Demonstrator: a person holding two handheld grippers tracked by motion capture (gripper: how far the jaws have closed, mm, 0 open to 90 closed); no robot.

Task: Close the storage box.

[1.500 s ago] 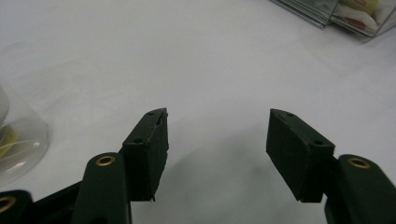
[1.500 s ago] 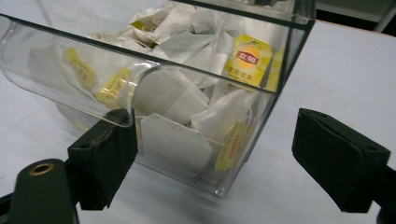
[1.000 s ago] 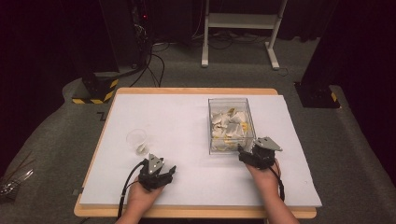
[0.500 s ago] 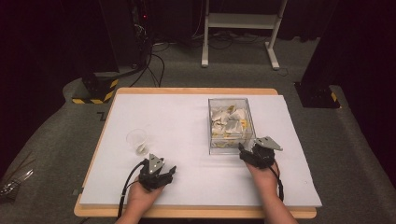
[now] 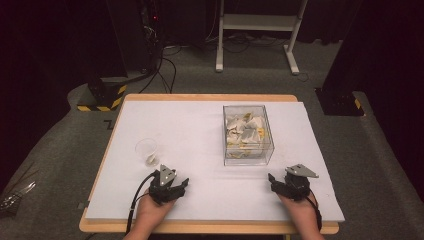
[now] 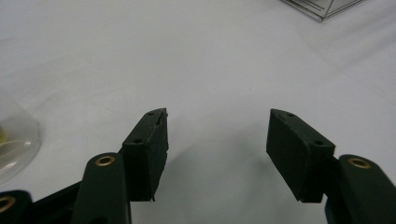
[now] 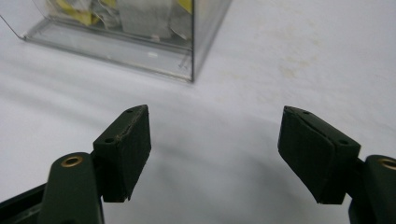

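Clear box [image 5: 248,134] (packets inside) near right gripper [image 7: 215,154], jaws apart, just been closing, nothing between; left gripper [image 6: 217,149] likewise released.

A wooden table [image 5: 200,97] is standing on grey carpet, its top covered almost edge to edge by a white sheet [image 5: 190,130], the wood showing as a thin border. Taking the sheet's middle as the clock's centre, a clear box [image 5: 248,134] is sitting at about two o'clock, holding crumpled white and yellow pieces. A small clear cup [image 5: 146,151] is standing at about eight o'clock, well apart from the box, with something pale lying in its bottom. Faint yellowish marks are showing on the sheet [image 7: 299,60] beside the box's corner
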